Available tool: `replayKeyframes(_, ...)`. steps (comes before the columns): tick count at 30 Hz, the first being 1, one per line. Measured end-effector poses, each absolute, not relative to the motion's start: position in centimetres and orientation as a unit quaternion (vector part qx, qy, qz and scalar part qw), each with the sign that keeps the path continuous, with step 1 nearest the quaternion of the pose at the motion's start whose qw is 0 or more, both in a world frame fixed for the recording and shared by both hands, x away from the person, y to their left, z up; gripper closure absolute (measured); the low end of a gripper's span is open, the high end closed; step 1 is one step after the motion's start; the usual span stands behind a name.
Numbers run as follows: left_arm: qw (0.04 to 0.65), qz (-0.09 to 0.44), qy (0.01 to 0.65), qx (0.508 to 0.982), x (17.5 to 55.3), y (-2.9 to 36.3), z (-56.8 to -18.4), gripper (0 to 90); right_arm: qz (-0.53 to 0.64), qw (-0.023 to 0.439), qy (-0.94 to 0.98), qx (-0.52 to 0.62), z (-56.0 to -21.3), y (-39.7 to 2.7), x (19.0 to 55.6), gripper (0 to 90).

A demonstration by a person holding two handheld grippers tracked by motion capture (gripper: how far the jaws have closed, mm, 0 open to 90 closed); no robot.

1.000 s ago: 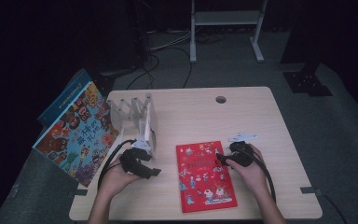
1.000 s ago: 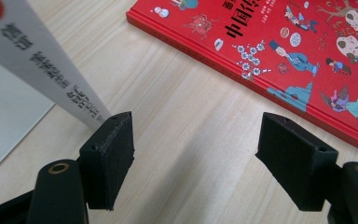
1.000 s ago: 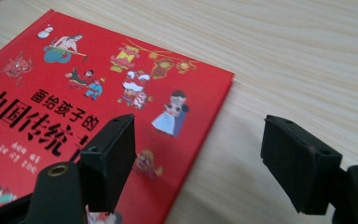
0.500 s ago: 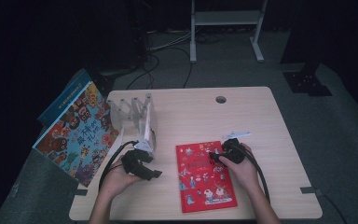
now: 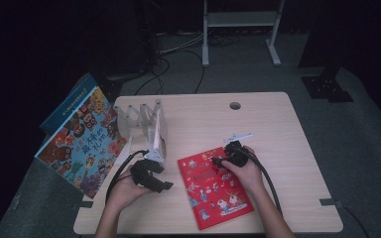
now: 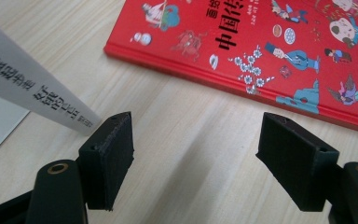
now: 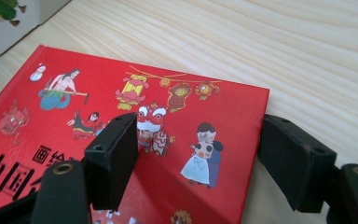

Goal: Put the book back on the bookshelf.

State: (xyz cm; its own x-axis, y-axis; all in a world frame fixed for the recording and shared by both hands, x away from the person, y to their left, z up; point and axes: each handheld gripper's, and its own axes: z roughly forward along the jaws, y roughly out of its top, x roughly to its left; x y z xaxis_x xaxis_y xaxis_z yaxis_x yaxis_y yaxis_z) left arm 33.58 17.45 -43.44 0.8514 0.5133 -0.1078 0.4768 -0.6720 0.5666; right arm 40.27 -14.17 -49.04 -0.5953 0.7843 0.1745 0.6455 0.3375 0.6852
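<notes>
light wood-grain table [image 5: 278, 129] carries everything. red hardcover picture book [image 5: 214, 189] lies flat near the front edge, between the two hands. big illustrated blue-edged book [image 5: 77, 141] leans off the table's left side, clear plastic book rack [image 5: 146, 126] just right of it with a thin white book [image 6: 32, 88] standing in it.

change: right gripper [image 5: 218, 161] has slid in from the book's right edge and now sits over its top right corner; left gripper [image 5: 163, 186] hasn't moved. my read: this is the approach for a pickup, nothing lifted yet.

right gripper view: jaws apart, one over the cover, the other past the right edge; they've just been closing slightly, no pad pressing on the book. right hand is low, pointing left across the cover.

left gripper rests on the table just left of the spine, jaws wide apart, empty, aimed at the book.
</notes>
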Motion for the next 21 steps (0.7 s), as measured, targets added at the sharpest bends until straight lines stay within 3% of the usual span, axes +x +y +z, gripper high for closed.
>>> replayKeyframes(7, 0.303, 0.029, 0.264, 0.915, 33.4, 17.1, -43.3, 25.7, 0.366, 0.097, 0.819, 0.431, -48.7, -13.7, 40.2, 32.1)
replayKeyframes(21, 0.304, 0.03, 0.247, 0.919, 33.5, 13.9, -43.5, 19.9, 0.368, 0.125, 0.823, 0.414, -47.7, -17.8, 35.7, 29.1)
